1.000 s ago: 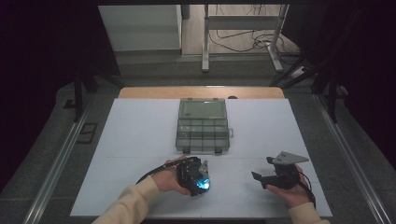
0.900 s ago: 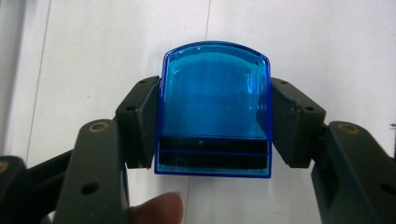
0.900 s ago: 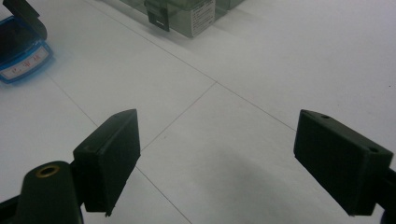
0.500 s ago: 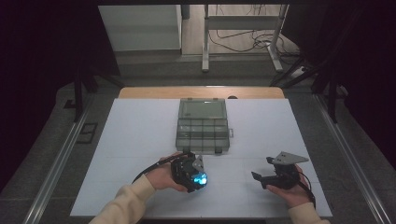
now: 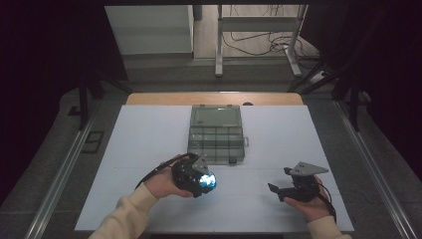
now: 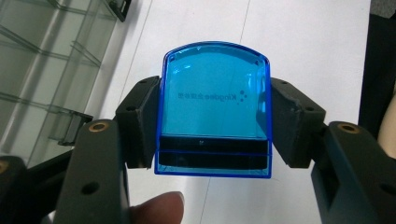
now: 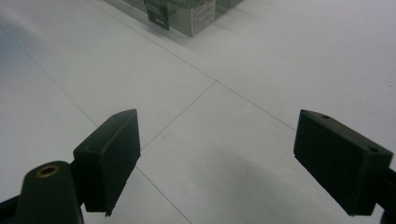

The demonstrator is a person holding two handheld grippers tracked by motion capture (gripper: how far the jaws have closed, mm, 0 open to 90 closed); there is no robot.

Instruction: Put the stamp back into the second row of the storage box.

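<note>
Nearest to us, our left tool (image 6: 215, 140) is clenched on a small blue case (image 6: 215, 109) of clear plastic, one pad pressed to each of its side walls, with a fingertip (image 6: 156, 209) of our own just below it. From above, the left tool (image 5: 196, 177) is off the counter (image 5: 149, 129) with the blue case (image 5: 207, 182) glowing at its tip, in front of the compartment box (image 5: 216, 134). We judge the case to be light, since it hangs between two pads with nothing under it, and stiff, since its walls stay straight under the squeeze. The glossy plastic looks slippery, though, and thin enough to crack or scuff, so we want firm but not hard pressure. The flat side walls are the right place to hold it; the rounded top edge and the broad printed face would give the pads little to bite. The dark band near its lower end may be a hinge or a seam, and we would keep the pads off it. Our right tool (image 5: 283, 186) rests to the right with its jaws released and nothing between them, the right tool (image 7: 217, 158) looking across bare counter. Farther off lies the compartment box, lid open, its dividers clear and probably brittle too.
</note>
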